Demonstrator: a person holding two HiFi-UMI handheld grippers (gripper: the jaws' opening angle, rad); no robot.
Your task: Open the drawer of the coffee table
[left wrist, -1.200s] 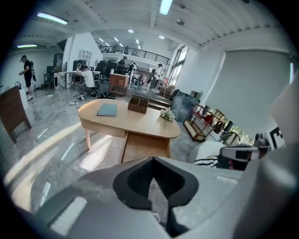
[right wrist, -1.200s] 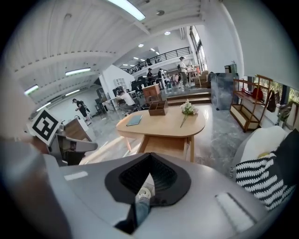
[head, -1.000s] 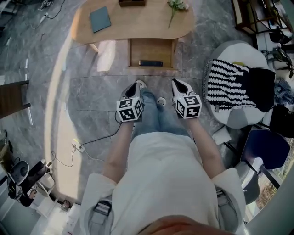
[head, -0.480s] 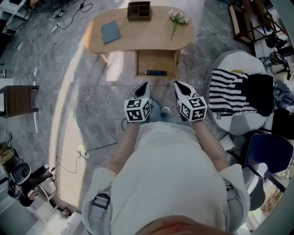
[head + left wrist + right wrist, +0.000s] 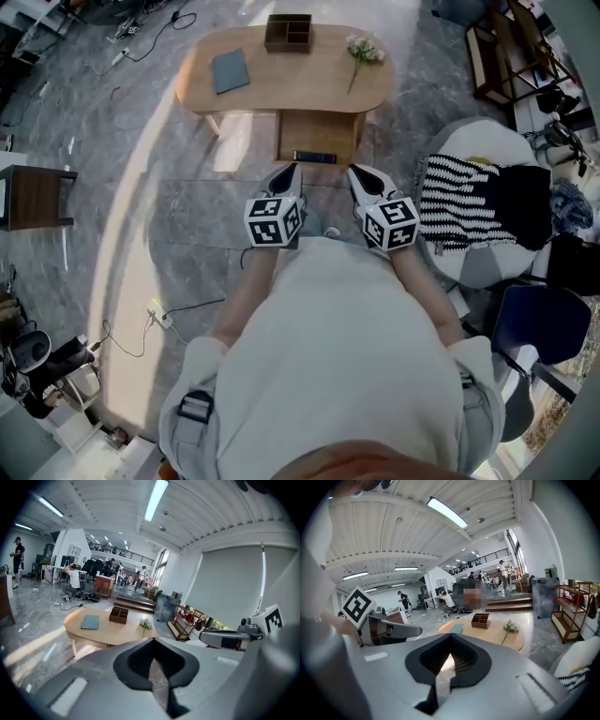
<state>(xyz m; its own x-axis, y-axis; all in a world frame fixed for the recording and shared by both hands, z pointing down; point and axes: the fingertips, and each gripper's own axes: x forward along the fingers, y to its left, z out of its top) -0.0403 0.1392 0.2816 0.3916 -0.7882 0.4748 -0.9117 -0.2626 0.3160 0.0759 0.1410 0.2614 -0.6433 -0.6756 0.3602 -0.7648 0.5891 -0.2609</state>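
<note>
My left gripper (image 5: 292, 171) and right gripper (image 5: 356, 172) are both squeezed shut, with nothing in them. I hold them side by side in front of me. The drawer (image 5: 317, 131) of the wooden coffee table (image 5: 291, 80) is pulled out toward me, just past the gripper tips. A thin dark thing (image 5: 314, 157) lies in it. On top sit a blue book (image 5: 230, 70), a small wooden box (image 5: 288, 33) and some flowers (image 5: 363, 49).
</note>
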